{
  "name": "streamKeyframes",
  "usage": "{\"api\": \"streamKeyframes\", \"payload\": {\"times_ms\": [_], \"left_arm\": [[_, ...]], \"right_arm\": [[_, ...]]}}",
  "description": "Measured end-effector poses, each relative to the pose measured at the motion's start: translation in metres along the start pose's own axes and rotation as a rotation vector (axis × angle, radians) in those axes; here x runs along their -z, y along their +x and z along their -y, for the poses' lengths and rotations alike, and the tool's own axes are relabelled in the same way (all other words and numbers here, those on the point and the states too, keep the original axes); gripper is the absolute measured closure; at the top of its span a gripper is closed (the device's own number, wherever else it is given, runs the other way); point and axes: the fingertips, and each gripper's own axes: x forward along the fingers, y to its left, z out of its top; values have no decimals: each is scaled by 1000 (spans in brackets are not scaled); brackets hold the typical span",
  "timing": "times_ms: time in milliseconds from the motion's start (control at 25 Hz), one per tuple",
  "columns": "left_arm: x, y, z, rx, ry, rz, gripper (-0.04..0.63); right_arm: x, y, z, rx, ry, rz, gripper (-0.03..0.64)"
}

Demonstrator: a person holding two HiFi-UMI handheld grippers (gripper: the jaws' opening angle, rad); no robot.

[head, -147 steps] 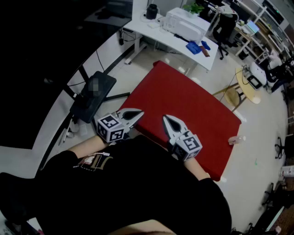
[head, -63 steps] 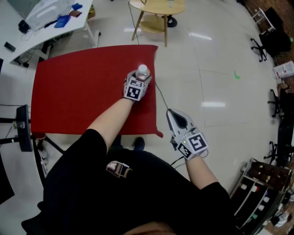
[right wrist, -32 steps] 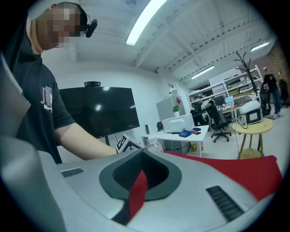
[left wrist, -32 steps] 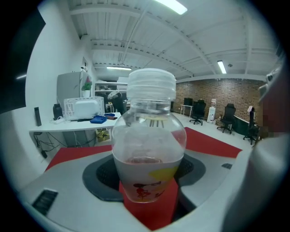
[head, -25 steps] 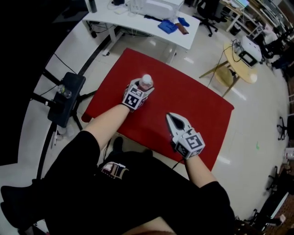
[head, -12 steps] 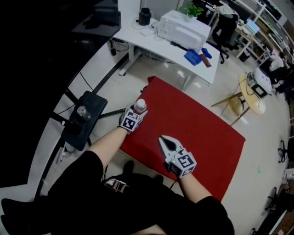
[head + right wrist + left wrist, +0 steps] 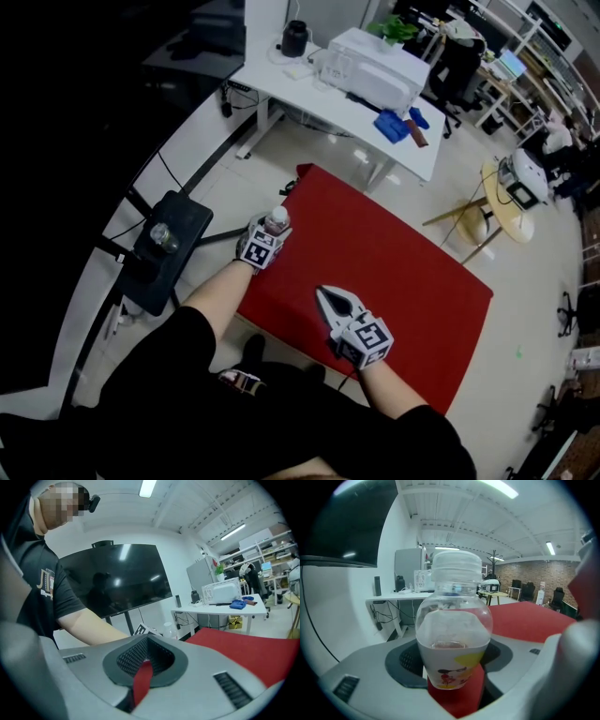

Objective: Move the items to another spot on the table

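A small clear bottle point(image 7: 277, 220) with a white cap, a printed label and a little reddish liquid sits between the jaws of my left gripper point(image 7: 272, 230), which is shut on its body. It is at the left edge of the red table point(image 7: 394, 253). In the left gripper view the bottle point(image 7: 452, 634) stands upright with red cloth right under it; I cannot tell if it touches. My right gripper point(image 7: 323, 295) hovers over the table's near edge, shut and empty. The right gripper view shows its jaws point(image 7: 145, 663) pressed together.
A black stand point(image 7: 169, 246) with a small round thing on it is on the floor left of the table. Beyond it stands a white desk point(image 7: 337, 89) with a white box and blue items. A round wooden table point(image 7: 511, 192) is at the right.
My left gripper took the bottle at the table's right edge and has carried it across to the left edge. The right gripper has stayed shut near the front edge.
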Motion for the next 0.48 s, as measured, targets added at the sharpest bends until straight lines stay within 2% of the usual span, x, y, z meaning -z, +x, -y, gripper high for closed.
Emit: {"api": "streamKeyframes", "payload": {"times_ms": [240, 360, 400, 480], "left_arm": [[-6, 7, -6, 4, -52, 30, 299], [-5, 9, -3, 31, -79, -4, 287], [-5, 9, -1, 43, -96, -20, 276], [-4, 6, 2, 67, -131, -34, 212]], "right_arm": [[3, -13, 7, 29, 5, -5, 617], [0, -17, 7, 33, 2, -5, 617], [-1, -18, 6, 32, 0, -3, 617], [-4, -18, 5, 29, -4, 1, 617]]}}
